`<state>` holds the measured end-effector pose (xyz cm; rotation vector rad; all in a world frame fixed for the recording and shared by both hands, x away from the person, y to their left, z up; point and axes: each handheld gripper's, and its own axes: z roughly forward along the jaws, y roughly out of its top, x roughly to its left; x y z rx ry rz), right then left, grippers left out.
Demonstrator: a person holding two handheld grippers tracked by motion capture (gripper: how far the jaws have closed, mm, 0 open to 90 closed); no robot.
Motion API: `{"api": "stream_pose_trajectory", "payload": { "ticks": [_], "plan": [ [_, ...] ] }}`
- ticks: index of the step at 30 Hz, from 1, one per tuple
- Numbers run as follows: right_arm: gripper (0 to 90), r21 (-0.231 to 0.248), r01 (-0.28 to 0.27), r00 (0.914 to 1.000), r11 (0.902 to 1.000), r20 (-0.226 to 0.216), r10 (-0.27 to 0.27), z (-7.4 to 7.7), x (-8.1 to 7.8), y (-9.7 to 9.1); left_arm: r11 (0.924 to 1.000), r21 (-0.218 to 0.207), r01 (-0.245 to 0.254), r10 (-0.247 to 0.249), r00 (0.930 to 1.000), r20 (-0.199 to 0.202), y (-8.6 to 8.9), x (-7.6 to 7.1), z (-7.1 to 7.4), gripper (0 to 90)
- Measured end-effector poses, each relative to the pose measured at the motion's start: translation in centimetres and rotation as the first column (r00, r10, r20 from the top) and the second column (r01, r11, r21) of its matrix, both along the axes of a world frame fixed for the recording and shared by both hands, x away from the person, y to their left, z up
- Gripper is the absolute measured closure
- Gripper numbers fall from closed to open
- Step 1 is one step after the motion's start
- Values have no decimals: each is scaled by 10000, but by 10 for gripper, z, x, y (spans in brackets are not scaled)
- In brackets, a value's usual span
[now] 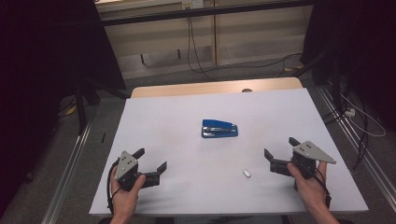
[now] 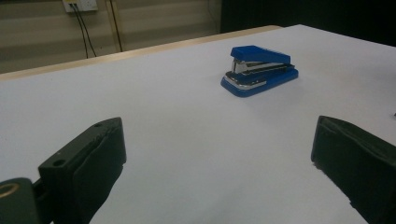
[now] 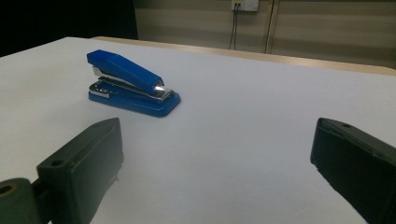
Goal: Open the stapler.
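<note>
Stapler [image 1: 219,129], blue and hard, sits mid-table, nearer the far edge. It looks dense, smooth-topped, hinged; best pinched across its long sides. Left gripper [image 1: 151,161] and right gripper [image 1: 279,149] hang spread and empty by the near corners.

The stapler [image 1: 219,128] has a glossy blue shell, plastic or painted by the look of it, with a bright chrome-like metal magazine that catches a glint in the right gripper view [image 3: 133,84]. The surface [image 1: 187,163] is covered in a smooth, matt white sheet; bare pale wood shows along its far edge. A small shiny metal piece [image 1: 246,173] lies near the near edge. The fingers [image 2: 88,163] are matt black plastic with duller, rubbery-looking pads.
</note>
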<state>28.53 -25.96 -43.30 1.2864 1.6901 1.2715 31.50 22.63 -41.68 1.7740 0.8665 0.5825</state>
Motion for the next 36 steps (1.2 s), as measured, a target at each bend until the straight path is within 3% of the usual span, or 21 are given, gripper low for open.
{"api": "stream_pose_trajectory", "payload": {
  "ticks": [10, 15, 18, 22, 26, 29, 32, 36],
  "plan": [
    [18, 0, -219, 9997, 9998, -82, 219, -1, 1, 4, 9999, 72, -152, 154, 9993, -351, 2, 5, -3, 36],
    [19, -57, -308, 9995, 9995, -104, 308, -2, 1, 6, 9997, 245, 4, 7, 9990, -440, 0, 6, -4, 36],
    [19, -49, -418, 9991, 9991, 9, 418, -2, 1, 9, 9999, 36, 125, -122, 9983, -569, 0, 4, -4, 36],
    [18, 744, -963, 9953, 9926, 24, 964, -2, 4, 10, 10000, -14, 43, -44, 9974, -719, 2, 4, -4, 36],
    [13, 639, -1002, 9950, 9929, 97, 998, -2, 7, 15, 9996, 9, 299, -296, 9949, -966, 0, 6, -6, 40],
    [7, 306, -1154, 9932, 9929, 162, 1149, -2, 11, 21, 9981, 256, 567, -534, 9920, -1143, -6, 9, -7, 51],
    [16, 52, -1789, 9839, 9839, 28, 1789, -3, 18, 29, 9978, 280, 593, -551, 9900, -1298, -14, 13, -8, 58],
    [16, 11, -2164, 9763, 9763, -61, 2164, -4, 23, 36, 9950, 231, 971, -934, 9873, -1284, -21, 21, -9, 70]
  ]
}}
